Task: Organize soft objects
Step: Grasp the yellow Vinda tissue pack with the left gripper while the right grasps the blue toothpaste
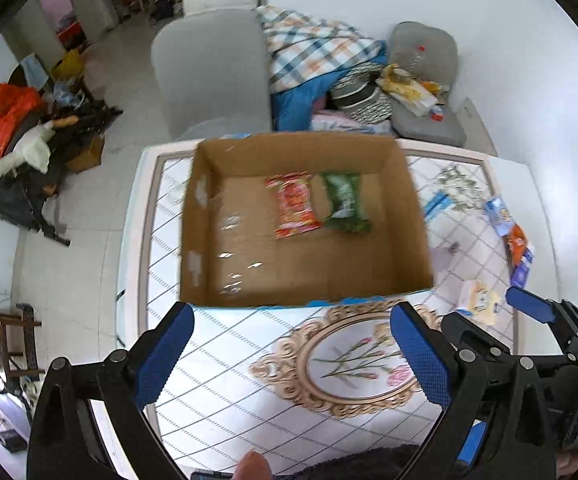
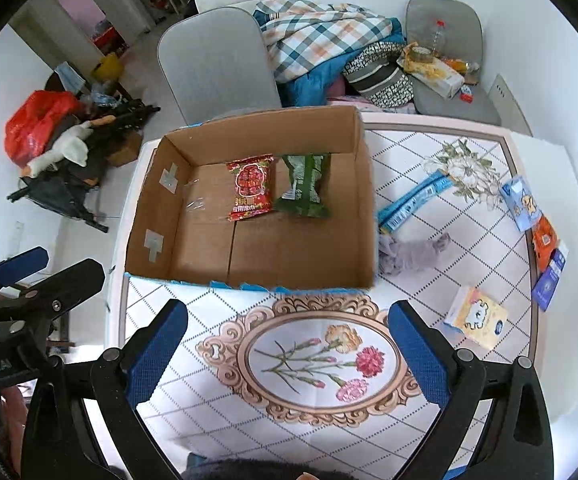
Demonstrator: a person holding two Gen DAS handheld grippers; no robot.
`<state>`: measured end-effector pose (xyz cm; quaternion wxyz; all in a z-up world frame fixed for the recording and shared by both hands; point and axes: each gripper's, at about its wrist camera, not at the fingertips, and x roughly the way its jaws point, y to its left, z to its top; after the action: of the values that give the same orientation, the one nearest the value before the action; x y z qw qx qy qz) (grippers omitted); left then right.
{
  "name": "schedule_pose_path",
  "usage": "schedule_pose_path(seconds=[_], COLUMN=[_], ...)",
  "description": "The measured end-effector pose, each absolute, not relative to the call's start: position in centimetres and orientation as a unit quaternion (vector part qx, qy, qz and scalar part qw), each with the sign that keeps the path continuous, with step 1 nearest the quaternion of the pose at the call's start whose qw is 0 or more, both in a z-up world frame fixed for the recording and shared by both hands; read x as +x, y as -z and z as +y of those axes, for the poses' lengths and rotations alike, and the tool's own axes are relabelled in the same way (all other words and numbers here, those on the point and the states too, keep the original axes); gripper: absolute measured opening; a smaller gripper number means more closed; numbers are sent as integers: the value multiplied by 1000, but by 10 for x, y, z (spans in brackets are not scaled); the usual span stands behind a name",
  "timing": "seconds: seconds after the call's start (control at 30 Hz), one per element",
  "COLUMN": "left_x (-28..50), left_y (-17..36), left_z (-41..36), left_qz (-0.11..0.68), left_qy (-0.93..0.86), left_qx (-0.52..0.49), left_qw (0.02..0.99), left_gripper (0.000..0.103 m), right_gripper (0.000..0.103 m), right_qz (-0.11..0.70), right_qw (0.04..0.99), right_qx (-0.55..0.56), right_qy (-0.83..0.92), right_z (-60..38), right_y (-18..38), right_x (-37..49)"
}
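An open cardboard box (image 1: pixel 209 216) (image 2: pixel 149 216) stands on the table and holds a red snack packet (image 1: pixel 295 206) (image 2: pixel 249 188) beside a green packet (image 1: pixel 345 202) (image 2: pixel 307 190). My left gripper (image 1: pixel 291 356) is open and empty above the table, short of the box's near wall. My right gripper (image 2: pixel 287 354) is open and empty, level with it. To the right of the box lie a grey cloth (image 2: pixel 409 256), a blue tube-like pack (image 2: pixel 413 200), a yellow tissue pack (image 2: pixel 477 318) (image 1: pixel 479 300) and several small blue and orange packs (image 2: pixel 545 236) (image 1: pixel 515 240).
The table (image 2: pixel 329 420) has a diamond-pattern cover with a flower medallion. A grey chair (image 2: pixel 217 64) stands behind the box. Blankets and clutter (image 2: pixel 321 40) lie on seats behind the table. A pile of bags (image 2: pixel 61 140) sits on the floor at left.
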<state>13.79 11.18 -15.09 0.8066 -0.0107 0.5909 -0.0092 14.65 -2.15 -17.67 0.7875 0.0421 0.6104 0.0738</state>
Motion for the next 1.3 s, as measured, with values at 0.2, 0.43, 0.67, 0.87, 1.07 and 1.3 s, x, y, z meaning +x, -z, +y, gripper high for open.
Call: schedule_pose_path(seconds=[0.2, 0.43, 0.67, 0.87, 1.07, 1.3], left_x=[163, 196, 162, 115, 121, 229], left_y=[157, 245, 337, 410, 435, 429], left_z=[10, -121, -256, -317, -331, -276], left_qz=[584, 643, 640, 582, 578, 765], left_qy=[53, 130, 265, 340, 318, 158], left_qx=[53, 116, 295, 496, 520, 148], left_qw=[809, 746, 658, 547, 543, 607], left_gripper=[100, 100, 100, 100, 81, 74], right_gripper=[102, 102, 102, 102, 102, 88], right_qz=[625, 648, 692, 722, 722, 697], right_qw=[778, 747, 682, 652, 650, 651], right_qx=[60, 116, 190, 176, 184, 242], right_qy=[-34, 97, 144, 146, 152, 179], right_z=[-123, -303, -431, -472, -493, -523], right_y=[172, 209, 277, 320, 347, 390], right_x=[148, 151, 134, 118, 128, 178])
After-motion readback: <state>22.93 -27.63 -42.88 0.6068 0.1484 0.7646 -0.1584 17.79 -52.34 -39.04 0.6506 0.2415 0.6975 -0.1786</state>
